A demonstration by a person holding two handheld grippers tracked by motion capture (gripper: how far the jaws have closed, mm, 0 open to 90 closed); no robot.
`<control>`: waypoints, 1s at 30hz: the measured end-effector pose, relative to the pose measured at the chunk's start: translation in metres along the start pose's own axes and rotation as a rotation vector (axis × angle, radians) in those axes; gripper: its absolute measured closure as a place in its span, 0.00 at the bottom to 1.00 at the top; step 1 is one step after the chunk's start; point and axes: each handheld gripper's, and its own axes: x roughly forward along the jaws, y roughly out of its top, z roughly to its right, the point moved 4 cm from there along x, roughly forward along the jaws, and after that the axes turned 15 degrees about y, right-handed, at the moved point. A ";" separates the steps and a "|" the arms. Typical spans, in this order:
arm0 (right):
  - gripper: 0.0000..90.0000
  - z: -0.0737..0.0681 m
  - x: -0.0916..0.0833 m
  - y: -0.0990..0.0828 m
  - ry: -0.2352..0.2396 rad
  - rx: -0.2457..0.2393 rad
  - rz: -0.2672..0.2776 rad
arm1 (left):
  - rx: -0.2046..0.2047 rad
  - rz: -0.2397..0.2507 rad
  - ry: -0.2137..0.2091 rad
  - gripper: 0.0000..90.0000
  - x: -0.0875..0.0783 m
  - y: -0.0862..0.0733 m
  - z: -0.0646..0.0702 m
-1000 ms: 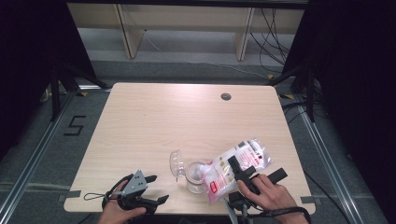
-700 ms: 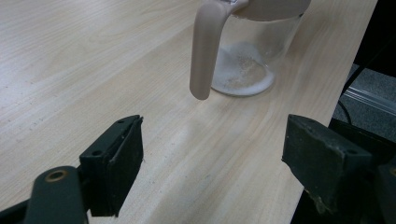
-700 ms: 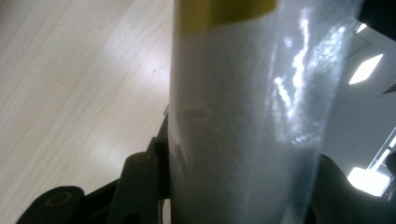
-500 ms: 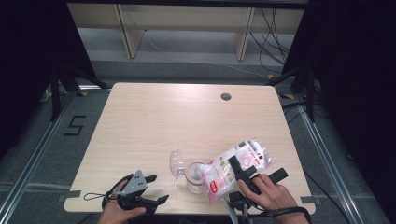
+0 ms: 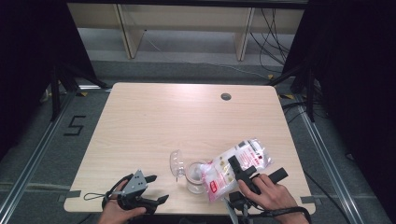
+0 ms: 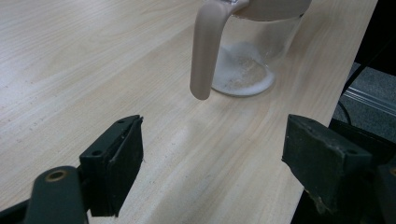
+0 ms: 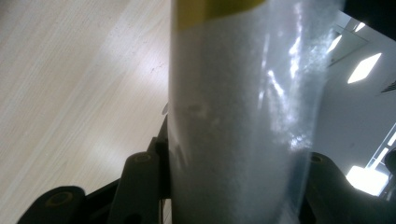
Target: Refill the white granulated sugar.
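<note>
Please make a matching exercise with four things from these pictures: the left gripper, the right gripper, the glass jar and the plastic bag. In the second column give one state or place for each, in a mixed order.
Column 1
1. left gripper
2. right gripper
3. glass jar
4. plastic bag

Column 2
A. stands on the table, a little white powder at its bottom
B. tilted, its lower end over the jar
C. fingers open, nothing between them
D. fingers shut on the bag

Pairs: 1-C, 2-D, 3-A, 4-B

a black "5" marks the floor (image 5: 74, 126).
</note>
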 end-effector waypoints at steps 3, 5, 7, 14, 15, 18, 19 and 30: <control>0.67 0.000 0.000 0.000 0.004 0.004 0.001 | -0.022 0.012 -0.007 0.22 0.000 0.001 0.002; 0.67 -0.001 0.000 0.001 0.003 0.019 0.001 | -0.021 0.014 -0.011 0.22 0.000 0.001 0.002; 0.67 -0.001 0.000 0.001 0.004 0.024 0.004 | -0.021 0.014 -0.010 0.22 0.000 0.001 0.002; 0.67 -0.002 -0.001 0.001 0.005 0.039 0.004 | -0.028 0.018 -0.013 0.22 0.000 0.001 0.002; 0.67 -0.002 -0.001 0.001 0.007 0.041 0.005 | -0.028 0.017 -0.013 0.22 0.000 0.001 0.002; 0.67 -0.002 -0.001 0.001 0.007 0.040 0.008 | -0.019 0.014 -0.010 0.22 0.000 0.001 0.002; 0.67 -0.002 -0.001 0.001 0.006 0.037 0.009 | -0.020 0.014 -0.010 0.22 0.000 0.001 0.002; 0.68 0.000 0.000 0.001 0.003 0.003 0.012 | -0.021 0.013 -0.010 0.22 0.000 0.001 0.002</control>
